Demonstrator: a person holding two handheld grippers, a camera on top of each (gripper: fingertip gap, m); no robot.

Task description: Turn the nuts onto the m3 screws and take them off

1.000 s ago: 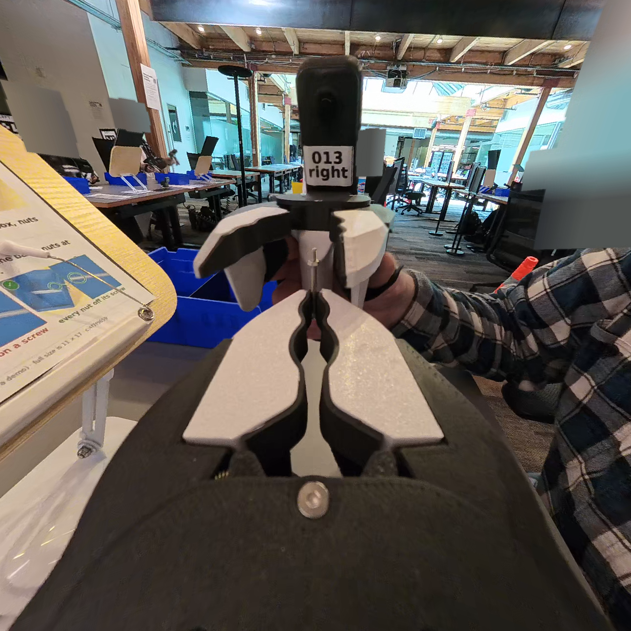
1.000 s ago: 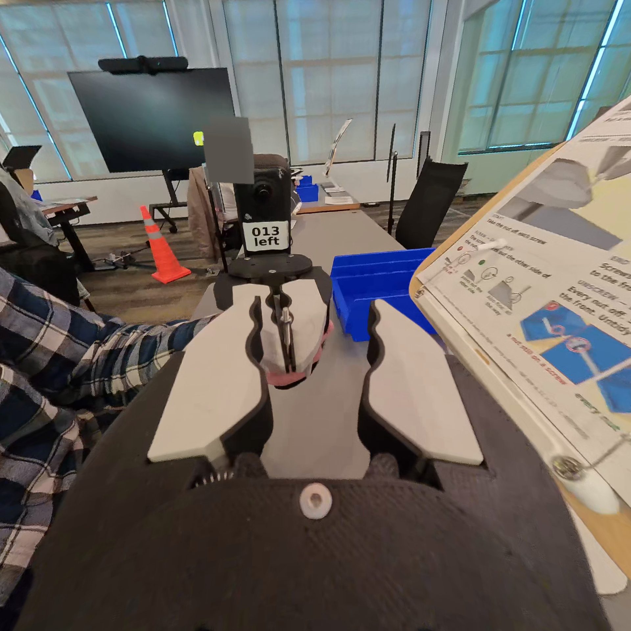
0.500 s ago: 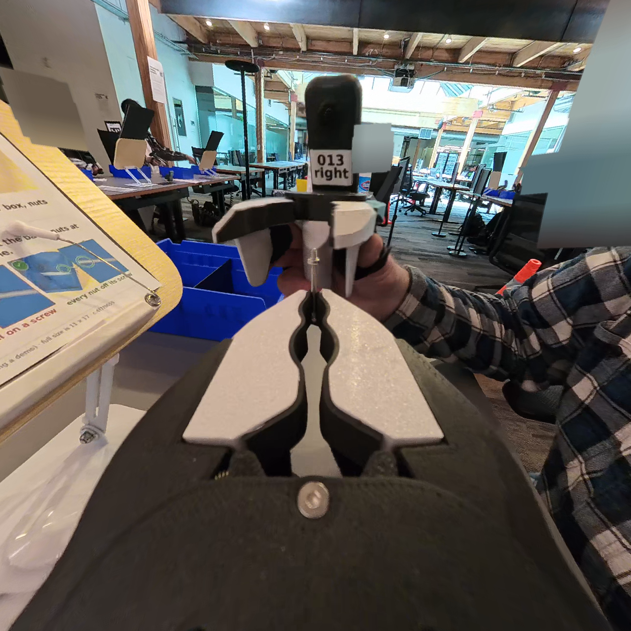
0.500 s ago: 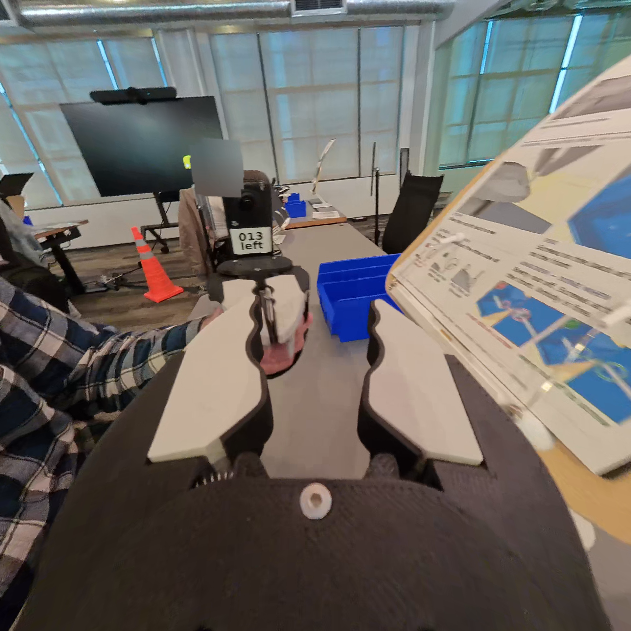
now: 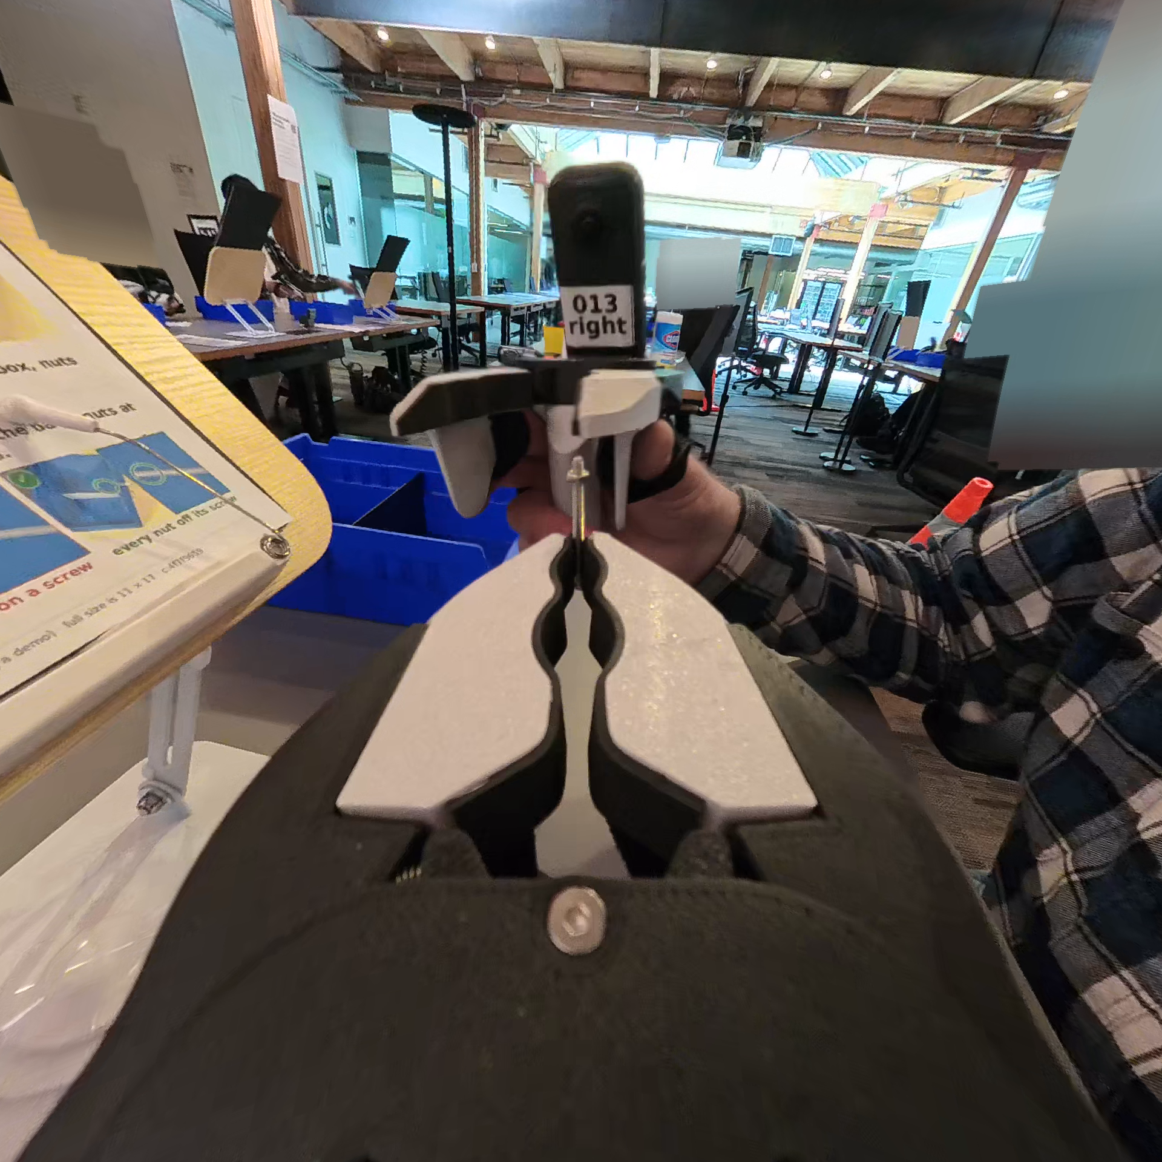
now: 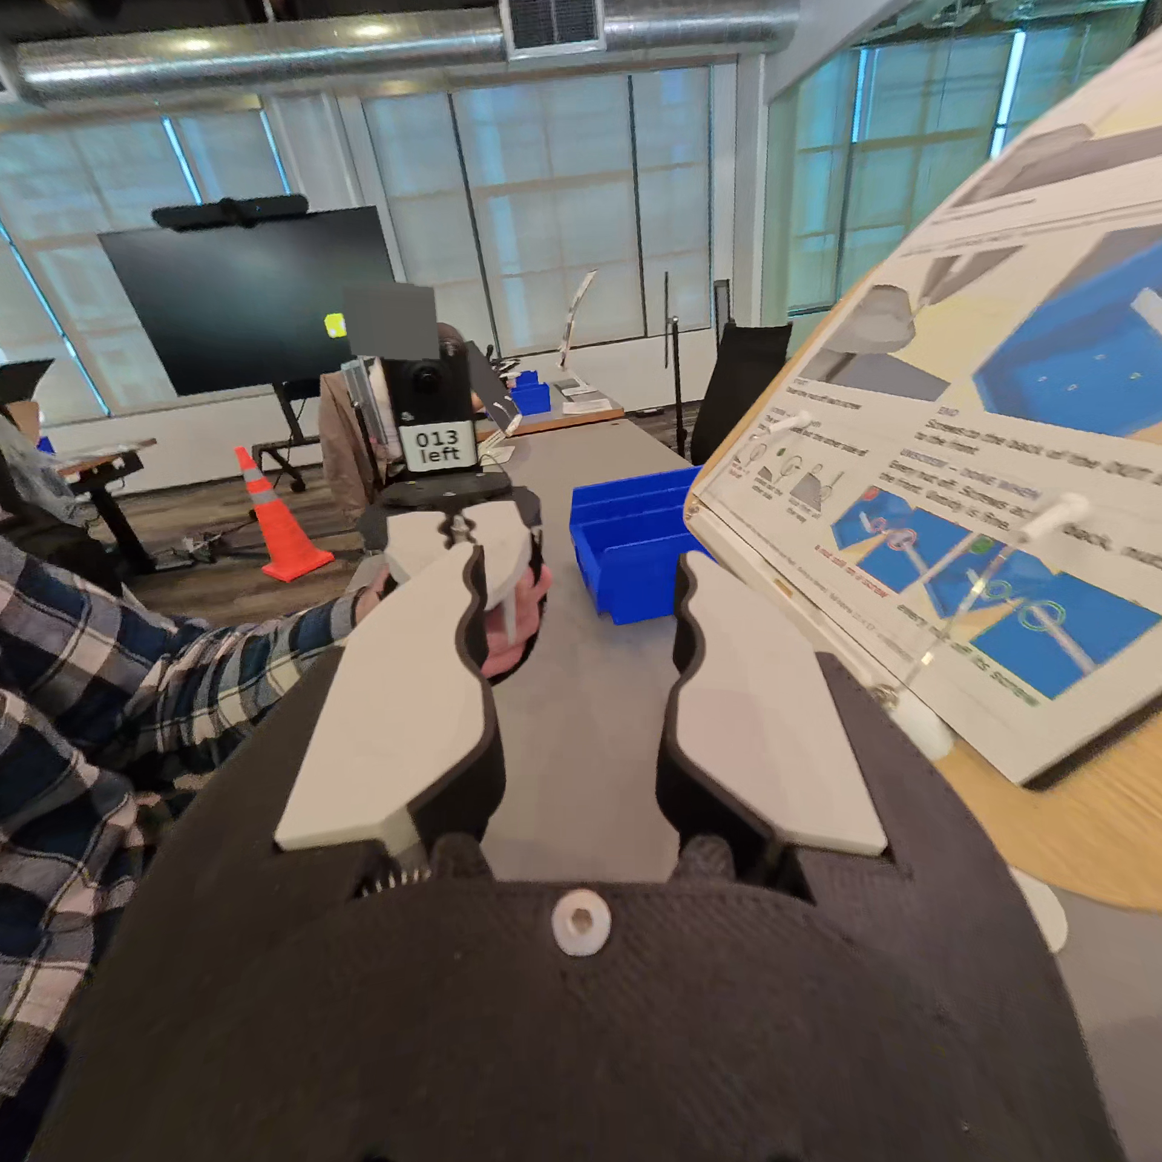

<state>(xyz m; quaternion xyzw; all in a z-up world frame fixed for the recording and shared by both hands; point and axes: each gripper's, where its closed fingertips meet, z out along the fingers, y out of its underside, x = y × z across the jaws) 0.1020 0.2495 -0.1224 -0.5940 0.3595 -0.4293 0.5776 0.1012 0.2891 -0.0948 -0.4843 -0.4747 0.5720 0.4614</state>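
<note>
Left gripper fingers pinch thin metal screw at very tips; may pivot or slip out. Right gripper fingers wide, empty, just beyond screw; bump could dislodge it over worktop.

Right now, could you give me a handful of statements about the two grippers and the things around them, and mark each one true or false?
1. The left gripper is shut on a thin metal screw. True.
2. The right gripper has its fingers closed together. False: they stand wide apart with nothing between them.
3. A blue bin sits on the grey table. True.
4. The instruction sheet rests on a tilted wooden board. True.
5. The traffic cone on the floor is green. False: it is orange with a pale band.
</note>
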